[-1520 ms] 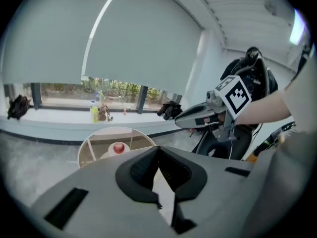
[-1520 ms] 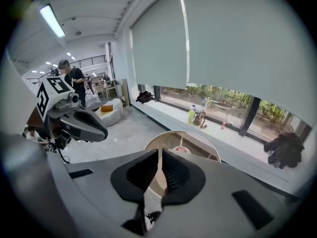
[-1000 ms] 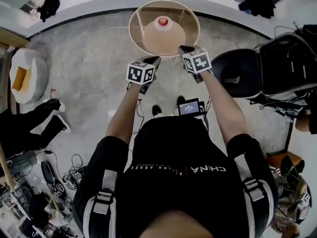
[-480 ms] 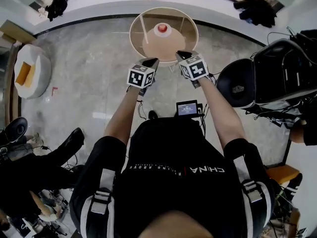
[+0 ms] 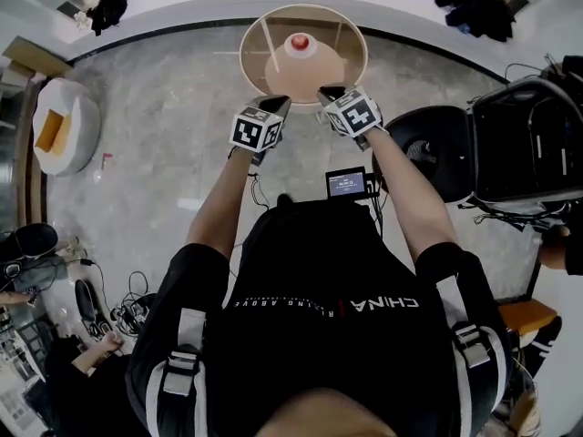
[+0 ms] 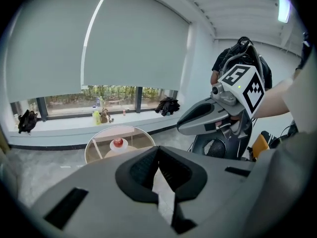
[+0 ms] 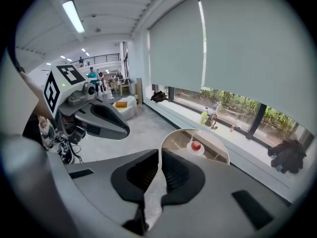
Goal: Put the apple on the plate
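We see the apple (image 5: 299, 41) resting on the small white plate (image 5: 301, 54), which sits near the far side of the round table (image 5: 339, 64) at the top centre of the head view. Both grippers hover side by side above the floor just below the table's near edge. The left gripper (image 5: 279, 104) is left of centre and the right gripper (image 5: 325, 91) right of centre, and both are apart from the apple and the plate. In the left gripper view we find its two dark jaws pressed together with nothing between them, and the apple and plate show small in the lower left, beyond the tips. In the right gripper view the jaws are likewise closed and empty, with the apple a little right of centre above them. Behind the table runs a pale window sill (image 5: 182, 9) carrying a few bottles (image 6: 95, 116) and a dark bundle (image 6: 167, 105). At the left edge of the head view we note a white beanbag seat (image 5: 75, 121), at the right a black case (image 5: 528, 135), and a small screen (image 5: 346, 184) just below the right gripper.
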`<action>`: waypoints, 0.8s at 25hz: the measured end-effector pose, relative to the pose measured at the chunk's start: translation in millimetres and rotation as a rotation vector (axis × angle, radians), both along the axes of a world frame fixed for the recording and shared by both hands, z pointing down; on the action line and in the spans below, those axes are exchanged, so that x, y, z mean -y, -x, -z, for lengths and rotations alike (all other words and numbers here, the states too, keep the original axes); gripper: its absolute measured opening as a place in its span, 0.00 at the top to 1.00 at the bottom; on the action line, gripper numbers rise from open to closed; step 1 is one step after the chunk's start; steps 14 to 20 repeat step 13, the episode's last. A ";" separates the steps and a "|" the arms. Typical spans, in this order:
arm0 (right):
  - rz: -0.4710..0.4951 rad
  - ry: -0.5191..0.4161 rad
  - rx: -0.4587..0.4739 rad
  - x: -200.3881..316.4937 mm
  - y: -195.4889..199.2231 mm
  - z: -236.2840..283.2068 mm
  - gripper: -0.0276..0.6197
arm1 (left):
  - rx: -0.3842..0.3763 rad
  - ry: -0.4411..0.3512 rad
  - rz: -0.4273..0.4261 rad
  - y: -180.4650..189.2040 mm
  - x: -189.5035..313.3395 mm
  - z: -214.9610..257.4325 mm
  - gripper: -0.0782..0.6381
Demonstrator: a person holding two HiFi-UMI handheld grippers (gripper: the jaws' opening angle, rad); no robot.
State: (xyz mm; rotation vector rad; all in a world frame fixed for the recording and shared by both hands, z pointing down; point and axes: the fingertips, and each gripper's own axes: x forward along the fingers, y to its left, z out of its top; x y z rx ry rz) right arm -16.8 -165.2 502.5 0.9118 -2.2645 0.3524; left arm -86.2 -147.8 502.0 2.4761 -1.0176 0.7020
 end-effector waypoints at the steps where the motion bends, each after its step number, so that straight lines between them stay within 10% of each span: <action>1: -0.004 -0.003 0.003 2.9 2.6 -4.1 0.88 | 0.007 -0.001 -0.004 2.7 1.2 -6.0 0.87; 20: -0.037 -0.021 0.034 11.6 -4.3 0.8 0.89 | 0.031 -0.025 -0.031 -3.2 1.5 -7.2 0.87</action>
